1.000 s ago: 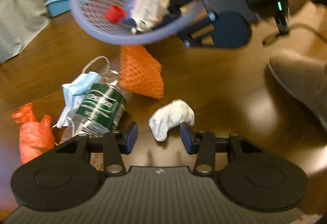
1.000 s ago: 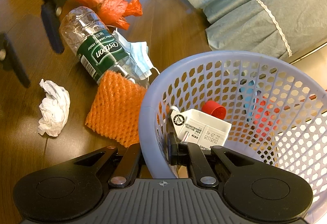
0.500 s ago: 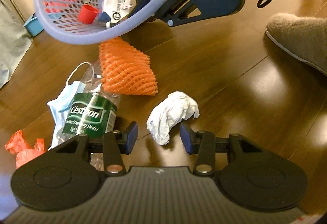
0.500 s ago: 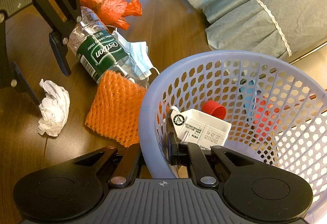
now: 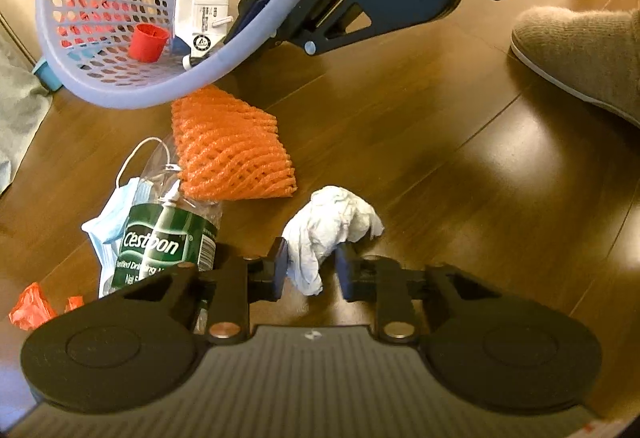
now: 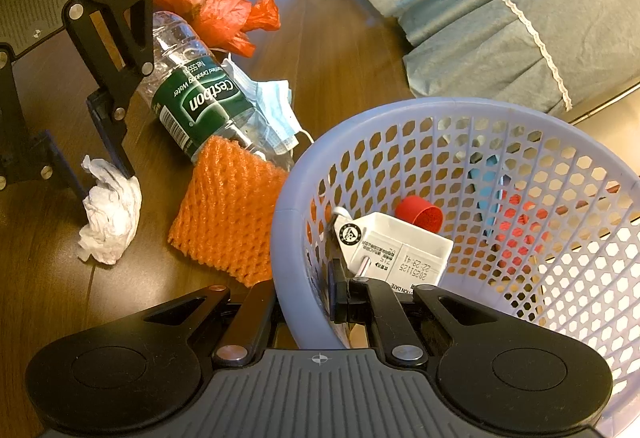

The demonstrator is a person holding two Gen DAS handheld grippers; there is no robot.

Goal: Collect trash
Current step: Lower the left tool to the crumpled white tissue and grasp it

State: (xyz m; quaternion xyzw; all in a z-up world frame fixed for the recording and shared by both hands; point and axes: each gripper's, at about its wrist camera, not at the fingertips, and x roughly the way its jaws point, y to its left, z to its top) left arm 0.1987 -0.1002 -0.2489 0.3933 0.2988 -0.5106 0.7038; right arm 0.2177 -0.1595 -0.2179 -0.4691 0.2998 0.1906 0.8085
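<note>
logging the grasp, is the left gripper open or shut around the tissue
Open: the left gripper fingers straddle the crumpled tissue on the floor, with a gap showing at the right finger.

home interior: wooden floor (image 5: 420,142), lace-trimmed bedding (image 6: 500,18), slippered foot (image 5: 580,50).

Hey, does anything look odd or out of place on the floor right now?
Yes. Litter lies loose on the wooden floor: a crumpled tissue, an orange foam net, a crushed water bottle lying over a face mask, and an orange plastic bag. The basket is tilted.
</note>
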